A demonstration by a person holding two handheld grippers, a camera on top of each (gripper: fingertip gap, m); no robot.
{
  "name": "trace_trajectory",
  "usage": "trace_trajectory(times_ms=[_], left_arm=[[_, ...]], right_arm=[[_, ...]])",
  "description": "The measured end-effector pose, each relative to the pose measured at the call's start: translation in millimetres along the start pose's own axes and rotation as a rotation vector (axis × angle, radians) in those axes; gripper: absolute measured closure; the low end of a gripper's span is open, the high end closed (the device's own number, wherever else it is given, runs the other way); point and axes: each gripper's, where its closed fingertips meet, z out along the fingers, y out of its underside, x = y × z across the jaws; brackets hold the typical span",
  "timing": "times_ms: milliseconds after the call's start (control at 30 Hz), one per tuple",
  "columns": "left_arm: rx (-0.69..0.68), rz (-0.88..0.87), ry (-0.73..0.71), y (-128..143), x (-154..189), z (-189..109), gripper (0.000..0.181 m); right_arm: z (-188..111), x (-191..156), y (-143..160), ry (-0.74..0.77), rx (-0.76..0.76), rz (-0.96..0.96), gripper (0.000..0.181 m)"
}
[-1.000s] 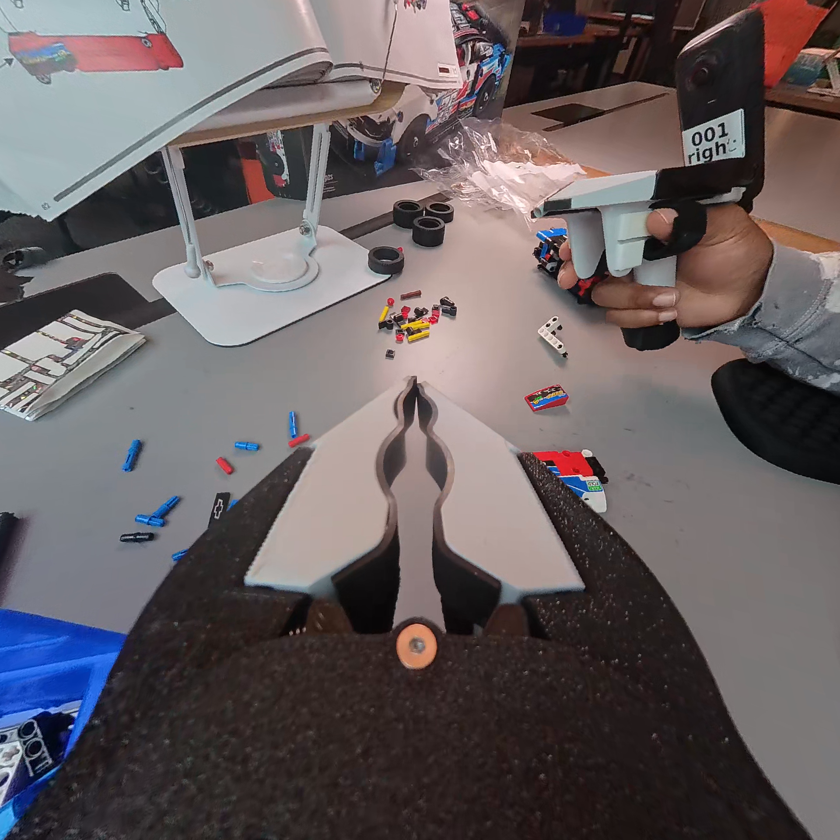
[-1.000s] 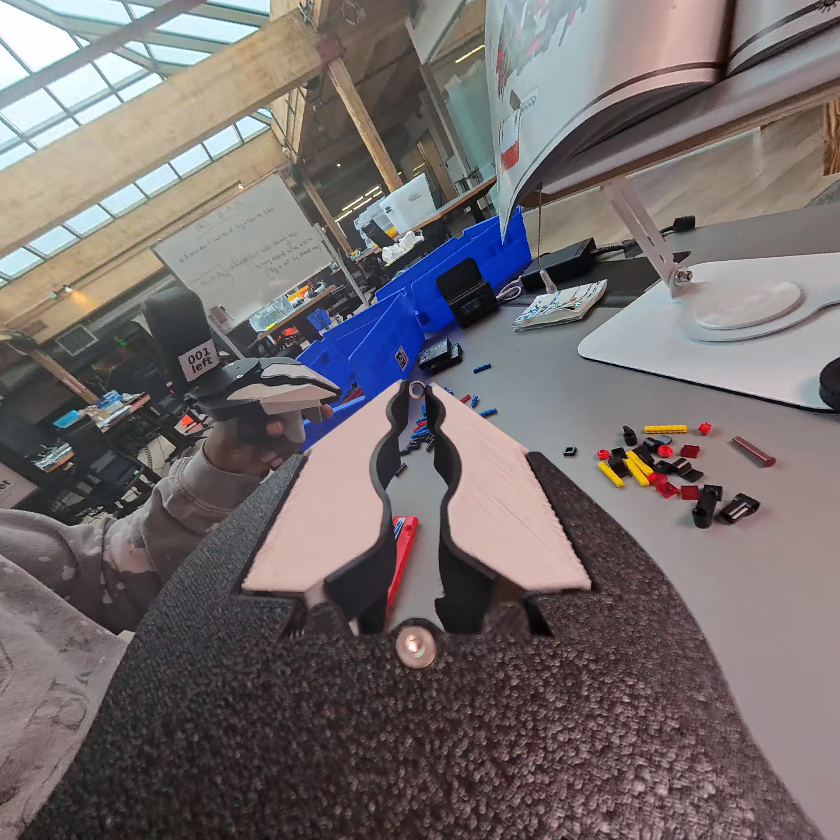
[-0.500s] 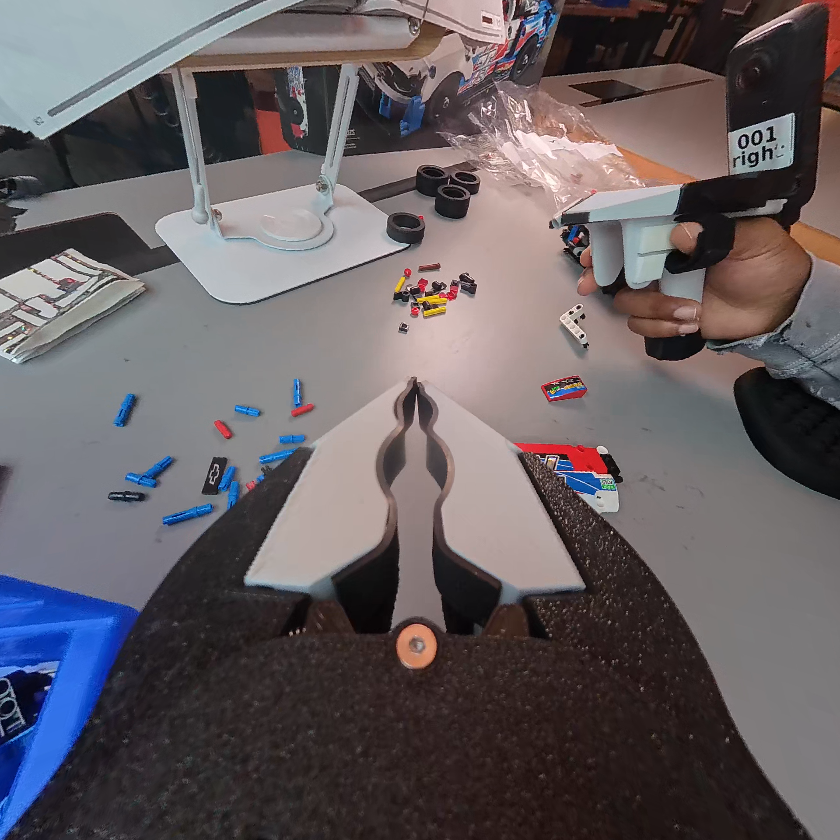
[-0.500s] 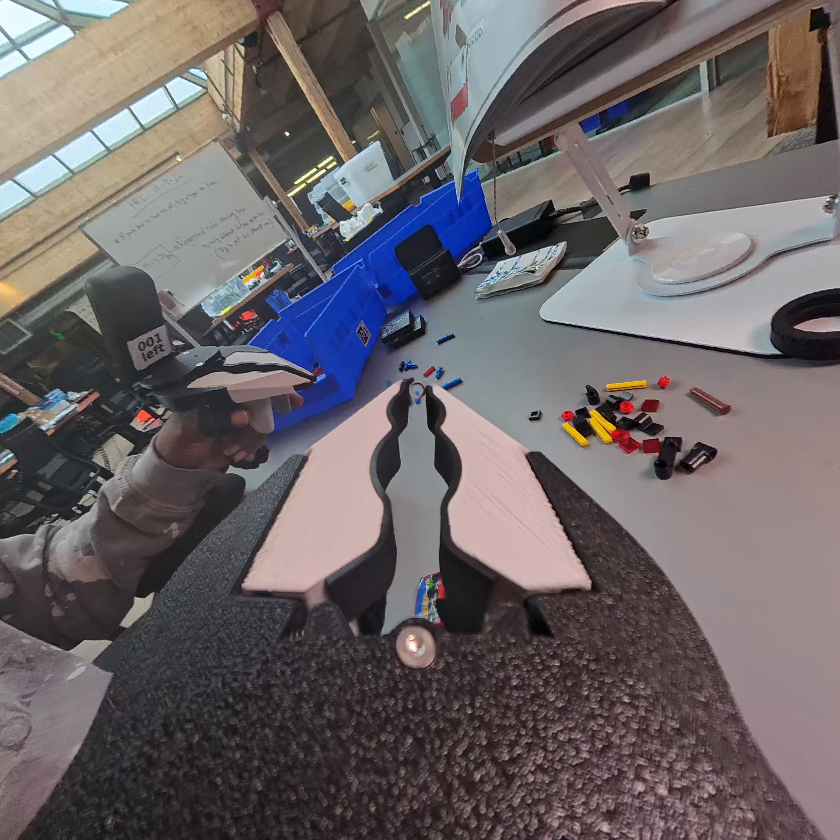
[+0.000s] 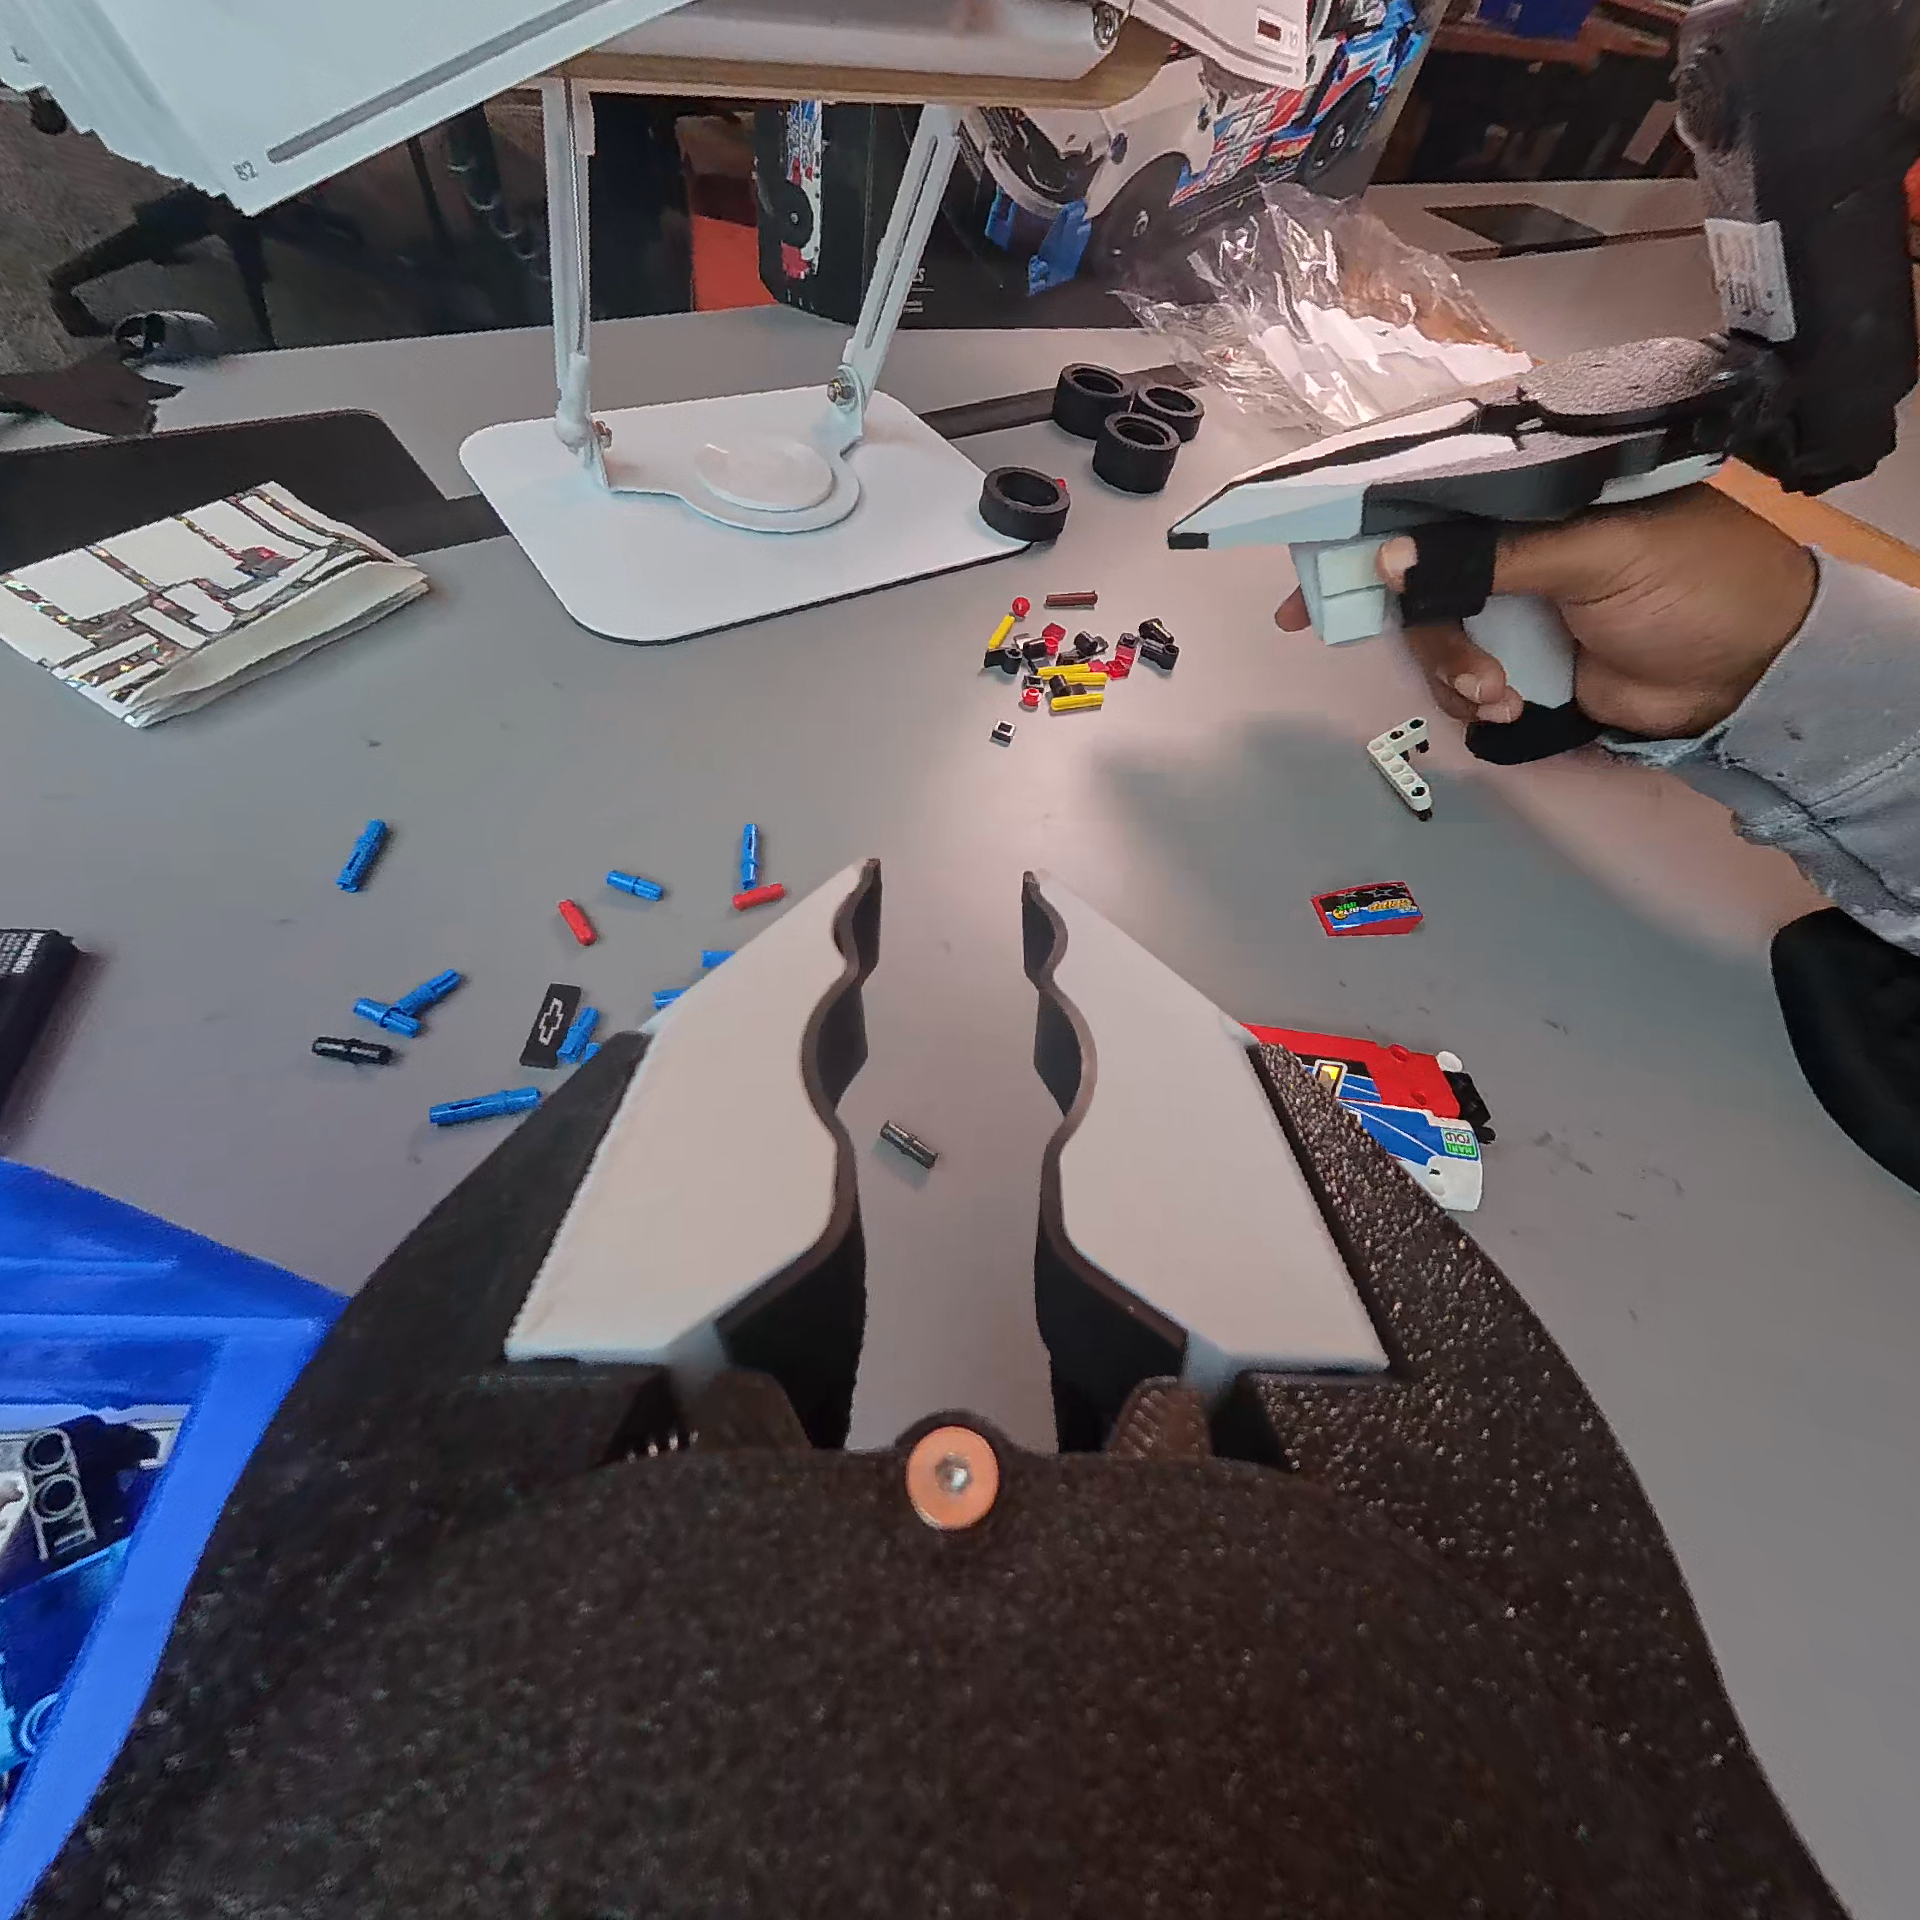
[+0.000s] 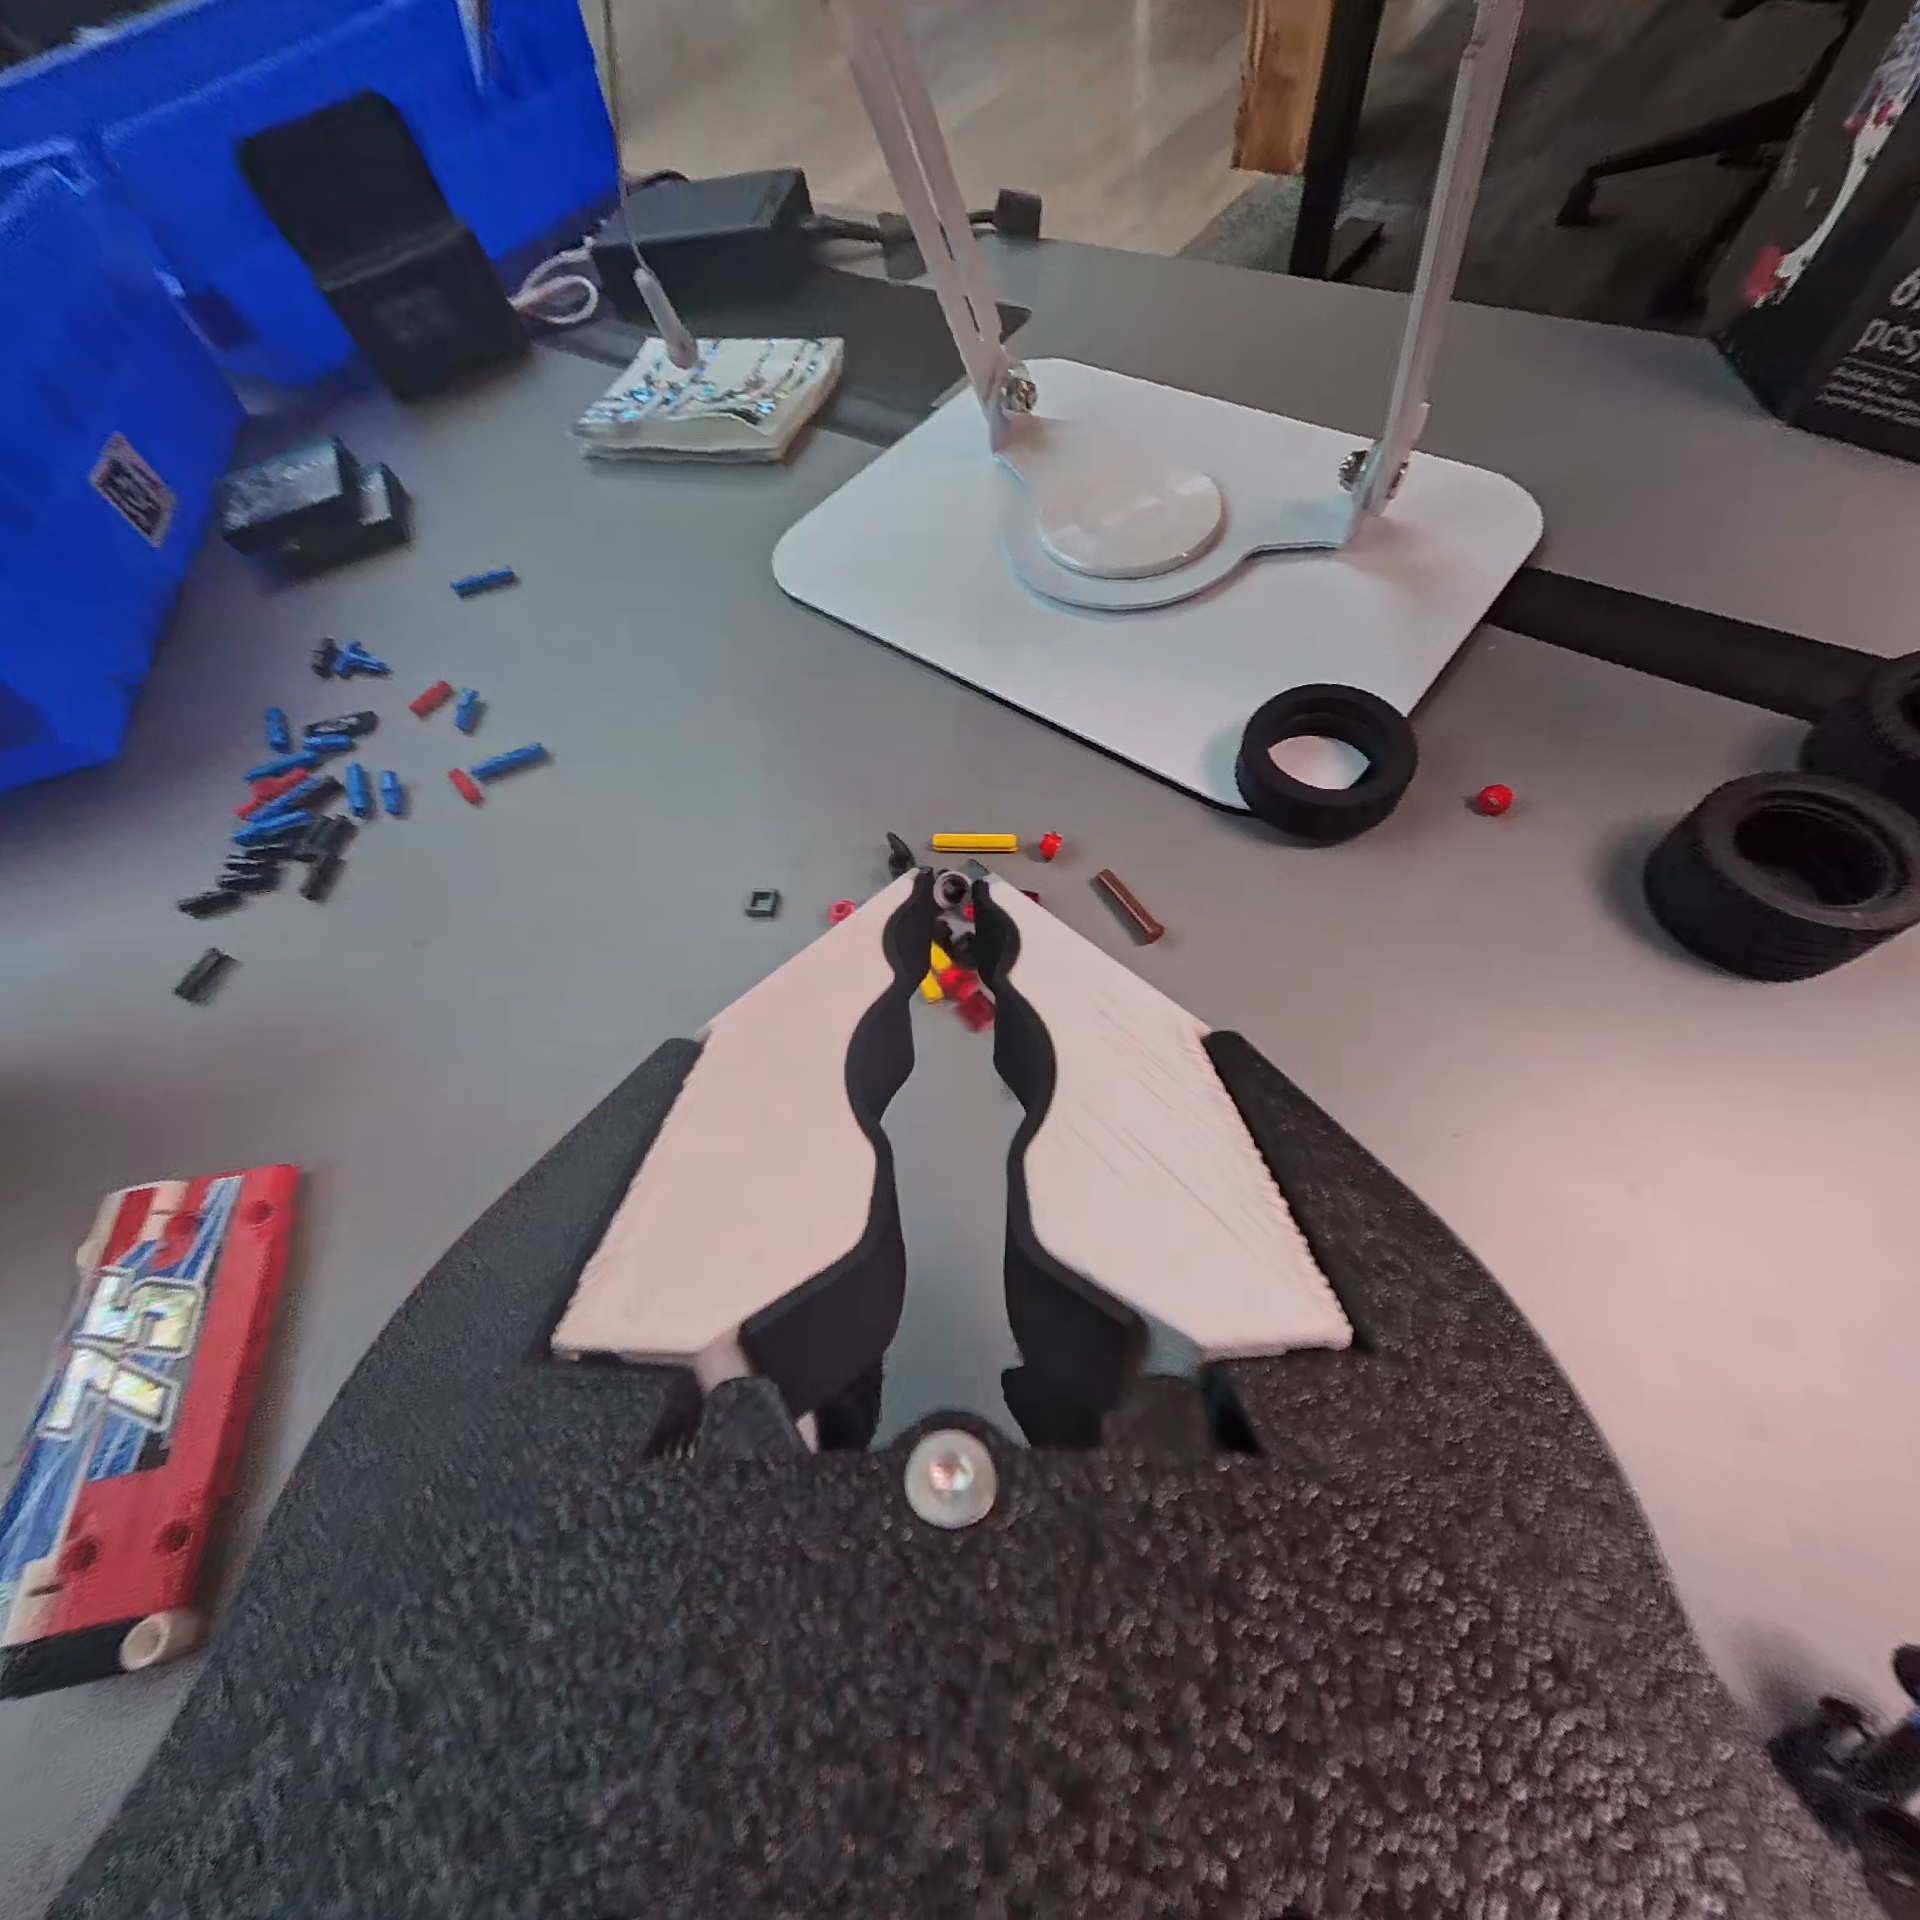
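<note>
A grey table (image 5: 727, 748) carries everything. A white stand (image 5: 727, 520) is set at the back, holding an open booklet (image 5: 312, 94) tilted up, likely for reading while both hands are busy. Blue bins (image 6: 94, 343) are parked at the table's edge. Black tyres (image 5: 1127, 416) are grouped just beside the stand base. A red-blue panel (image 6: 135, 1413) lies flat, apart. Blue pins (image 5: 416, 1003) and a mixed heap (image 5: 1075, 655) are kept as separate scatters, seemingly sorted. The left gripper (image 5: 951, 883) is held above bare table, jaws wide apart, empty; a small black pin (image 5: 907, 1143) is seen on the table between them. The right gripper (image 6: 948, 888) is lowered into the heap, jaws nearly closed about a small grey ring (image 6: 950, 886); a firm grip cannot be told.
</note>
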Motion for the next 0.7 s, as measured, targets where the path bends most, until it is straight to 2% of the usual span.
trace_trajectory(times_ms=[33, 233, 367, 500, 600, 700], left_arm=[[0.0, -0.002, -0.003, 0, -1, 0, 0.154], [0.001, -0.014, -0.008, 0, -4, 0, 0.15], [0.002, -0.014, -0.001, 1, -3, 1, 0.149], [-0.018, -0.02, -0.004, 6, -5, 5, 0.148], [-0.051, -0.032, -0.025, 15, -12, 11, 0.146], [-0.078, -0.046, -0.04, 20, -16, 14, 0.141]], right_arm=[[4, 5, 3, 0.024, -0.02, -0.013, 0.174], [15, 23, 17, 0.118, -0.089, -0.058, 0.165], [14, 26, 15, 0.15, -0.082, -0.079, 0.151], [2, 19, -6, 0.142, 0.013, -0.104, 0.146], [-16, 6, -26, 0.096, 0.123, -0.119, 0.144], [-35, -5, -34, 0.058, 0.205, -0.121, 0.143]])
